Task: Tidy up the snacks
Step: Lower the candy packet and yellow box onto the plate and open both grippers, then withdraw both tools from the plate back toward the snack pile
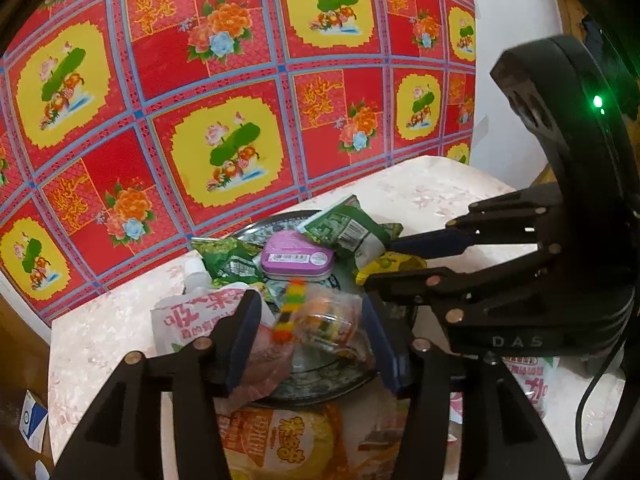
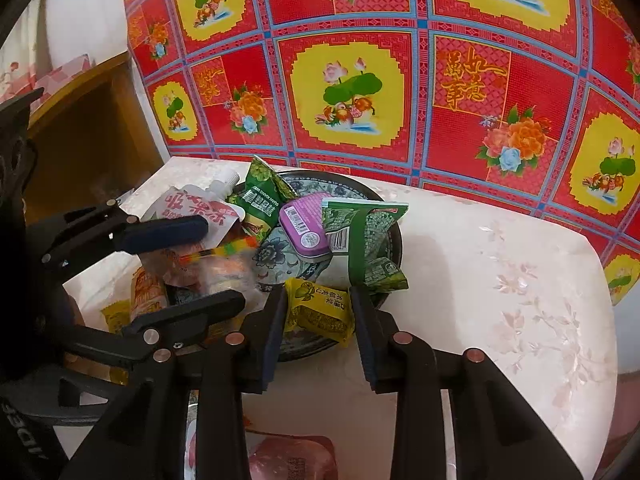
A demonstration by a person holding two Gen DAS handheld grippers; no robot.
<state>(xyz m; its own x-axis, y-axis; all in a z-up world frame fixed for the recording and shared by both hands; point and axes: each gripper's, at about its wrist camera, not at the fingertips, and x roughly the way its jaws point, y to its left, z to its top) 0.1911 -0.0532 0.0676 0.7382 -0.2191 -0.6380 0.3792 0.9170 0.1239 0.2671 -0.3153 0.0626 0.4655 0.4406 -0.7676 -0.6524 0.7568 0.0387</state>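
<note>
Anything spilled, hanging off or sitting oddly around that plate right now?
Nothing spilled. The patterned plate is overloaded: a green packet drapes over its far rim and the white jelly pouch hangs off onto the table. The purple tin lies tilted among the packets.

The patterned plate (image 1: 256, 227) is mostly hidden under snack packets. The orange packet (image 1: 276, 440) is cut off by the lower edge. In the right wrist view, the pink packet (image 2: 292, 460) is also cut, its print too blurred to read.
</note>
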